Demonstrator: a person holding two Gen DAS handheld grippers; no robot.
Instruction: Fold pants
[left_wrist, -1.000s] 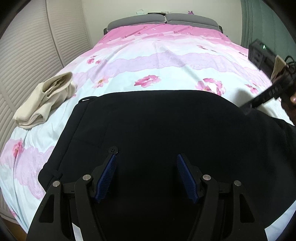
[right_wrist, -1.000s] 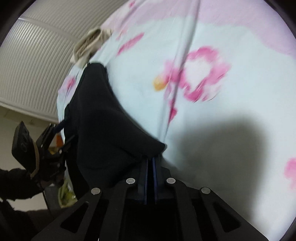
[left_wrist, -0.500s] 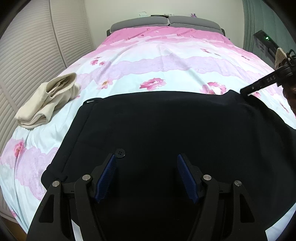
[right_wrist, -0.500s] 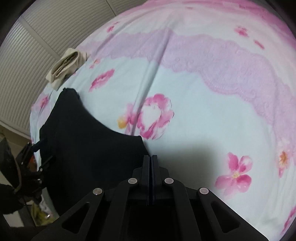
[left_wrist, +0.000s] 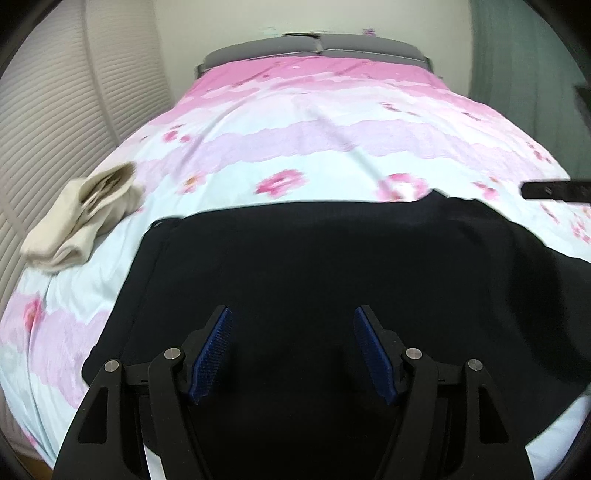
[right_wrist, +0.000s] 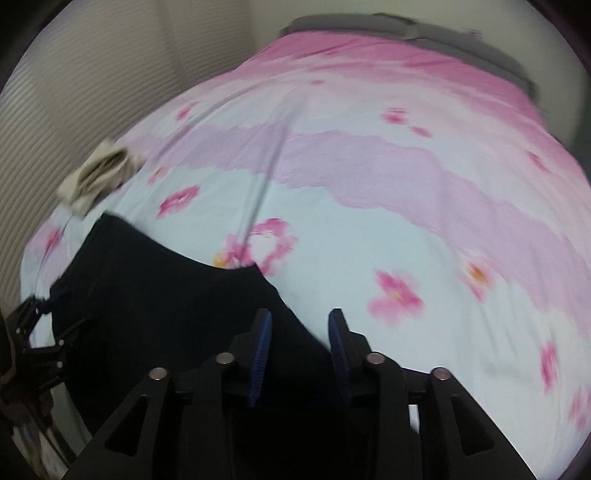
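Left wrist view. At far left a louvred door (left_wrist: 44, 122) stands beside the bed (left_wrist: 332, 155), whose sheet is printed with pink flowers. A folded beige garment (left_wrist: 81, 218) lies near the bed's left edge, just apart from the pants (left_wrist: 332, 266). The black pants lie flat across the near part of the bed, spreading from the left edge of the sheet to the right edge of the view; their far right corner touches a pink flower. The left gripper (left_wrist: 293, 350) hangs above the middle of the pants, its jaws wide apart, the blue pads (left_wrist: 212, 350) bare and nothing between them. At far right the tip of the right gripper (left_wrist: 554, 190) enters the view above the sheet, clear of the pants' corner.

Right wrist view (blurred). At far left the left gripper (right_wrist: 37, 339) shows over the pants' (right_wrist: 155, 302) far end, with the beige garment (right_wrist: 99, 181) beyond it. The pants' near corner lies on the sheet below the right gripper (right_wrist: 300, 343). Its jaws are opening; they stand partly apart, the pads (right_wrist: 260, 350) press on nothing, and the cloth seen between them lies on the bed (right_wrist: 406, 192) underneath.
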